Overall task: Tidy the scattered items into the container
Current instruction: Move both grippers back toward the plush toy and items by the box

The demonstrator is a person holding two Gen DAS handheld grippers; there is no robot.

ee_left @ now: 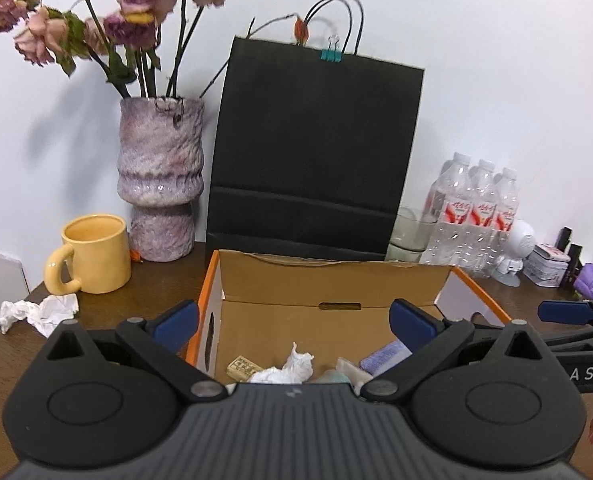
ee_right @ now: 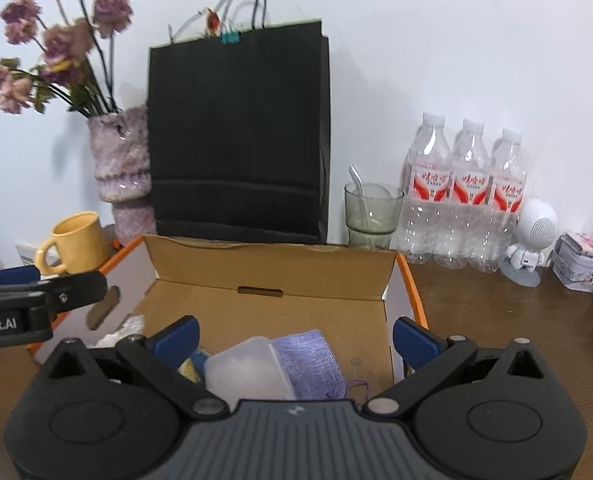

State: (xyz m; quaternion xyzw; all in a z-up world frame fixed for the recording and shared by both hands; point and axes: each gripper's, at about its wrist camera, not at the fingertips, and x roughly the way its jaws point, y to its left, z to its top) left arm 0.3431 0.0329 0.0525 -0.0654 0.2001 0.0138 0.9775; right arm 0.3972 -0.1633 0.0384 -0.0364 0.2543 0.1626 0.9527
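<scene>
An open cardboard box (ee_left: 336, 280) with orange edges stands on the brown table, also seen in the right wrist view as the box (ee_right: 272, 268). Inside lie a crumpled white tissue (ee_left: 292, 366), a small tan block (ee_left: 242, 368), a purple cloth (ee_right: 308, 360) and a translucent plastic lid (ee_right: 248, 368). My left gripper (ee_left: 294, 320) hovers open over the box's near left part, holding nothing. My right gripper (ee_right: 296, 334) hovers open over the near right part, also holding nothing. A crumpled white paper (ee_left: 40, 312) lies on the table left of the box.
Behind the box stand a black paper bag (ee_left: 316, 152), a purple vase (ee_left: 160, 184) of dried roses and a yellow mug (ee_left: 92, 254). To the right are a glass with a spoon (ee_right: 372, 216), three water bottles (ee_right: 468, 196), a white robot figure (ee_right: 532, 240) and a small tin (ee_right: 584, 260).
</scene>
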